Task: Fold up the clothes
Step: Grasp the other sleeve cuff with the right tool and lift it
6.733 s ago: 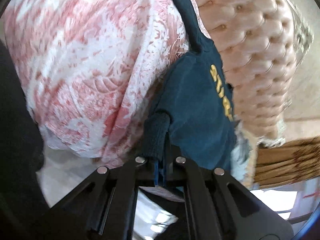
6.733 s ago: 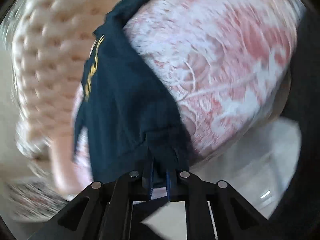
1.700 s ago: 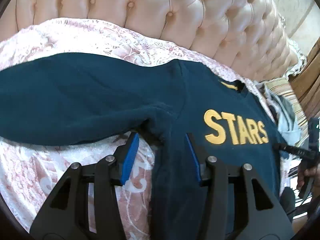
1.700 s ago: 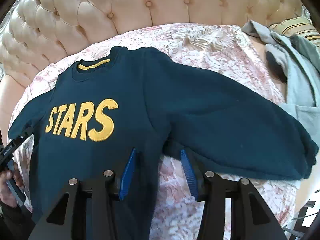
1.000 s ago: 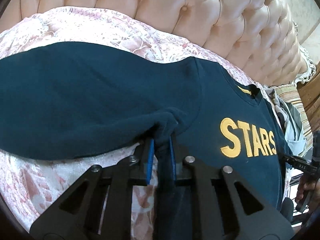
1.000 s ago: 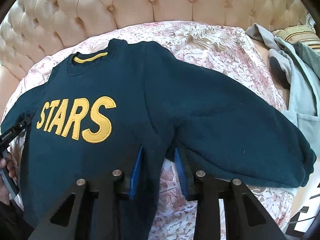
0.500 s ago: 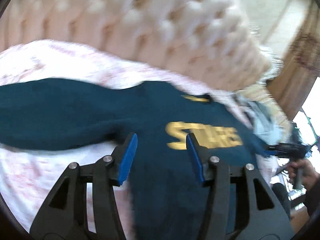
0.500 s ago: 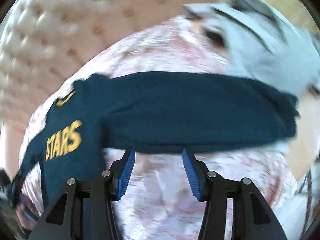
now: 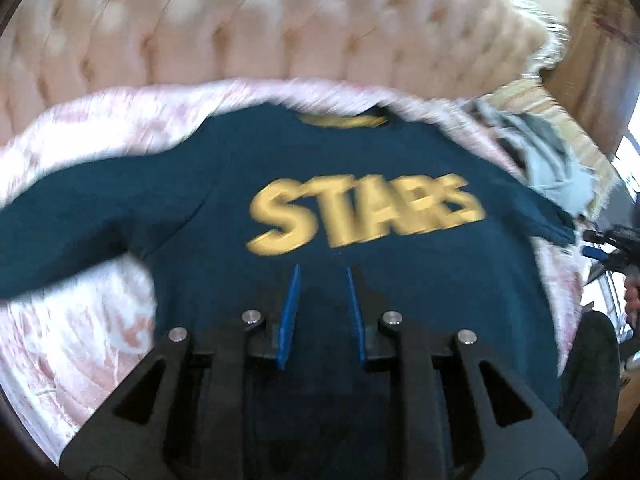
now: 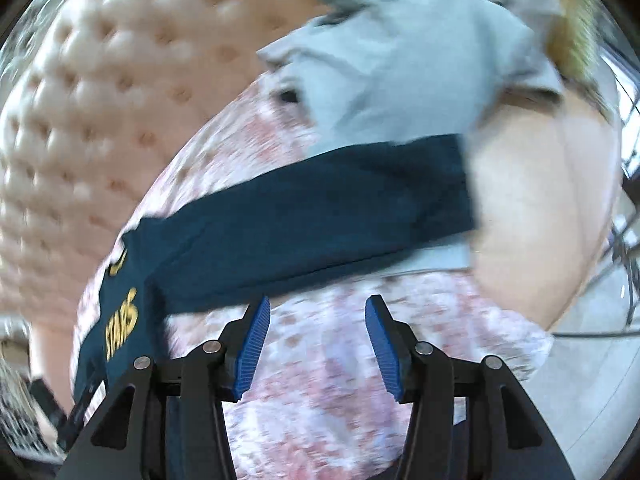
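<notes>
Both views motion-blurred. Left wrist view, left to right: pink-and-white patterned bedspread (image 9: 92, 320), one dark teal sweatshirt (image 9: 400, 280) lying flat face up on it with yellow STARS lettering (image 9: 360, 216), its near sleeve stretched off to the left edge, tufted cream headboard (image 9: 280, 20) behind, one grey garment (image 9: 552, 168) heaped at the far right of the bed. The left gripper (image 9: 322, 276) hovers over the sweatshirt's lower chest, blue pads a narrow gap apart with nothing between them; the other gripper shows small at the right edge past the far cuff. Right wrist view, left to right: headboard (image 10: 80, 120), sweatshirt body (image 10: 120, 320) at far left, its one sleeve (image 10: 320, 216) running across the bedspread (image 10: 320, 380) and its cuff lying over the grey garment (image 10: 400, 60), which crowds that end. The right gripper (image 10: 316, 320) sits just short of the sleeve, blue pads spread wide, empty. Versus a second ago: the left gripper then pinched the fabric at the armpit, now free and over the chest; the right gripper has swung from the armpit out toward mid-sleeve and opened wider. Count: one sweatshirt, two sleeves out, one grey garment, two grippers.
</notes>
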Tool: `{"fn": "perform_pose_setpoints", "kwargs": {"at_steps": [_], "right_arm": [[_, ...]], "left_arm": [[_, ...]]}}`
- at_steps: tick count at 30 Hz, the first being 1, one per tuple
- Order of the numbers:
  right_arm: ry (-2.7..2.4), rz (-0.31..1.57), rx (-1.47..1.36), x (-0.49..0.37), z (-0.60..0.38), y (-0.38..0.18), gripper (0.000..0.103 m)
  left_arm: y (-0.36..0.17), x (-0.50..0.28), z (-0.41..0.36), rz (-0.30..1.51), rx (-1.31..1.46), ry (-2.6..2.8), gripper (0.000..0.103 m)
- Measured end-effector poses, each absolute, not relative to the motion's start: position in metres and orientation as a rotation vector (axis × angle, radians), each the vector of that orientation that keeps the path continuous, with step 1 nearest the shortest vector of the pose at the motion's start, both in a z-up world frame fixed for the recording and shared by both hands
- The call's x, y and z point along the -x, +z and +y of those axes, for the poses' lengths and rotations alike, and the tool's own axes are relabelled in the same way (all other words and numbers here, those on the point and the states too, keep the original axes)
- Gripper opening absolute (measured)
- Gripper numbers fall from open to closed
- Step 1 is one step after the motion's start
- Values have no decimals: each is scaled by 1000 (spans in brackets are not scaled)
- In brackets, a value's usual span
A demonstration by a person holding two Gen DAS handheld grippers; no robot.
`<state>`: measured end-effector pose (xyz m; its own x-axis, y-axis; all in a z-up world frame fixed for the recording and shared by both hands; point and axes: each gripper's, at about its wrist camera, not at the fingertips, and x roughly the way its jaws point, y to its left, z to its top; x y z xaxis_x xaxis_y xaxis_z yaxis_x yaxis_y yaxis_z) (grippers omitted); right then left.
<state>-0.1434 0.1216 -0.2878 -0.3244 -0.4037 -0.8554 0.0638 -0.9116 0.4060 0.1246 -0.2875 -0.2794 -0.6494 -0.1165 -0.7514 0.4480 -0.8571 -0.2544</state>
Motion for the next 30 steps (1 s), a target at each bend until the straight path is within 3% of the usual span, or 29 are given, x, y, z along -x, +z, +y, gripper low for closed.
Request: {"fn": "perform_pose_setpoints", "kwargs": {"at_steps": [5,13,18,19,20,21,30], "right_arm": [[-2344,-544,-1640,157,166,-295,51],[-2500,-386,-1615,194,175,-297,51],[-2403,-465,-1660,211,175,-318,50],[-2389,-472,-1638,210,176,-317,48],[-2375,-478,-1616,209,176,-316,27],[-2376,-473,-1588,206,176,-310,24],[-2357,-485,-1374,199,166,-247,22]], "left_arm": [[-307,-95,-271,573,-1327,-2387,26],[-305,-88,-269,545,-1378,-2341,26],[-305,-90,-269,564,-1367,-2334,26],[-305,-90,-269,564,-1364,-2334,27],[-305,-91,-268,563,-1361,-2335,27],[-305,-91,-269,564,-1358,-2336,27],[-306,-92,-269,582,-1340,-2338,27]]}}
